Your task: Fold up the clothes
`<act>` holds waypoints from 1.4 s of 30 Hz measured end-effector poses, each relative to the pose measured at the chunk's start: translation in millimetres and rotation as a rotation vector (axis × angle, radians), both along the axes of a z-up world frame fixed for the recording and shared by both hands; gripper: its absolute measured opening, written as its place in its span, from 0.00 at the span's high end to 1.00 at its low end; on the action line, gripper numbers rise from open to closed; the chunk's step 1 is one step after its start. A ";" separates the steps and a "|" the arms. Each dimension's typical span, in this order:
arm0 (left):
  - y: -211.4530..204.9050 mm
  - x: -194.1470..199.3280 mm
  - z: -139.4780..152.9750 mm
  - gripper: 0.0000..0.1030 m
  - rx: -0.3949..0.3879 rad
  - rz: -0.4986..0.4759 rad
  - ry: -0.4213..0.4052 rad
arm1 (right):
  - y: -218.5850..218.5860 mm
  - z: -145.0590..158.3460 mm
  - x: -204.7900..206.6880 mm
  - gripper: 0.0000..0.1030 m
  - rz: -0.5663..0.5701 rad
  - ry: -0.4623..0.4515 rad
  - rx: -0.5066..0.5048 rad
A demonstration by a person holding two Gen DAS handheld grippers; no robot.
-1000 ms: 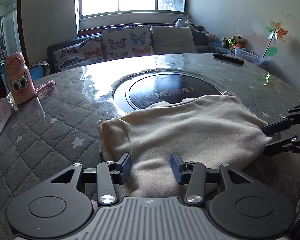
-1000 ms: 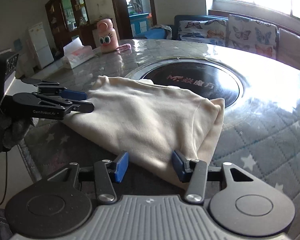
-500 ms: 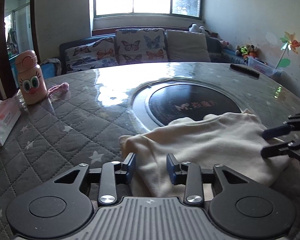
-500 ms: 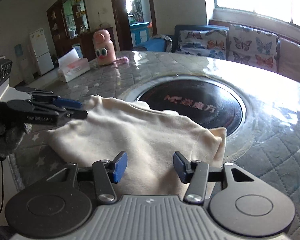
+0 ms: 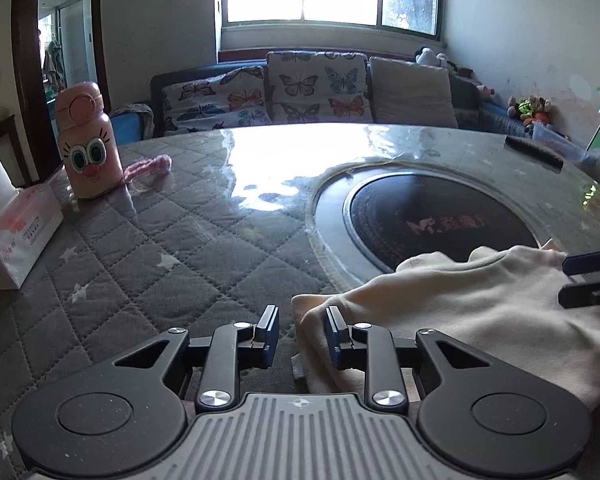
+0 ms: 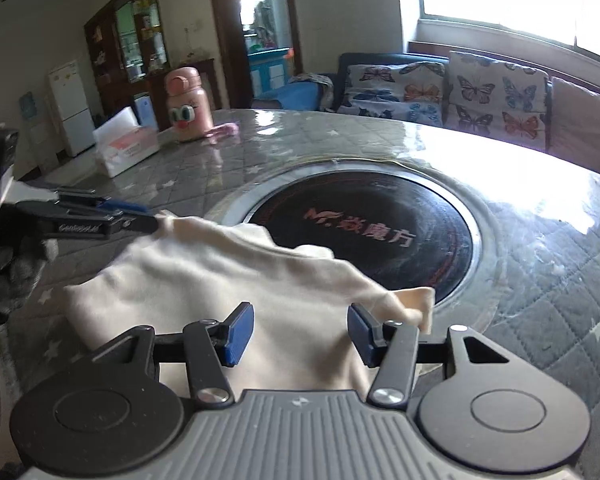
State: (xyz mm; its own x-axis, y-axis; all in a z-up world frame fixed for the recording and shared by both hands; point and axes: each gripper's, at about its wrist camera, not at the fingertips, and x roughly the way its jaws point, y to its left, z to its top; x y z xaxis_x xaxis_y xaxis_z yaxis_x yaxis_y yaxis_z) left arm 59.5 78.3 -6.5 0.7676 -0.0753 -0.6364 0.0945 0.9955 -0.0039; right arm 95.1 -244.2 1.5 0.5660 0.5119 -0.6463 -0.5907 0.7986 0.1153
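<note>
The left gripper [image 5: 302,334] is held low and level, its two blue-padded fingers [image 5: 269,330] parted with a moderate gap between them. The right gripper [image 6: 300,334] is likewise low and points forward, its blue pads [image 6: 239,334] spread wider apart. In the right wrist view the left gripper [image 6: 140,218] shows side-on at the left edge, fingers reaching toward the right, one above the other. In the left wrist view the right gripper [image 5: 570,280] enters from the right edge, its fingers one above the other with a gap between.
</note>
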 end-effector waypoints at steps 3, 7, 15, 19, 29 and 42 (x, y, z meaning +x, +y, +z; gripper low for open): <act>0.8 0.8 -2.5 0.73 0.003 -0.003 0.002 | -2.3 -8.1 9.9 0.49 -0.026 0.026 -0.001; 0.4 1.0 -1.9 0.72 0.003 -0.003 0.001 | -5.8 -11.6 17.3 0.49 -0.044 0.038 0.004; 2.1 -0.4 1.0 0.70 -0.002 0.000 0.001 | -6.6 -11.5 21.6 0.48 -0.057 0.032 -0.002; 3.3 -8.1 7.0 0.59 0.009 0.004 -0.019 | 0.6 -0.7 10.0 0.45 -0.023 -0.005 -0.024; 22.0 -31.0 20.0 0.45 -0.005 0.063 -0.040 | 55.2 20.8 -35.6 0.42 0.220 -0.080 -0.063; 43.3 -55.0 18.9 0.31 -0.115 0.118 -0.014 | 148.6 6.5 -85.5 0.47 0.536 -0.183 -0.195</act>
State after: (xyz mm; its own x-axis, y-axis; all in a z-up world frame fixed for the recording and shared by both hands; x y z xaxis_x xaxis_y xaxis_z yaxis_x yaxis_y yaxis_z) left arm 4.5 121.6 12.4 0.7839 -0.0559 -0.6183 -0.0219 0.9928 -0.1176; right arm 9.7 -95.6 8.0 0.3727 0.6382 -0.6737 -0.9134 0.3803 -0.1450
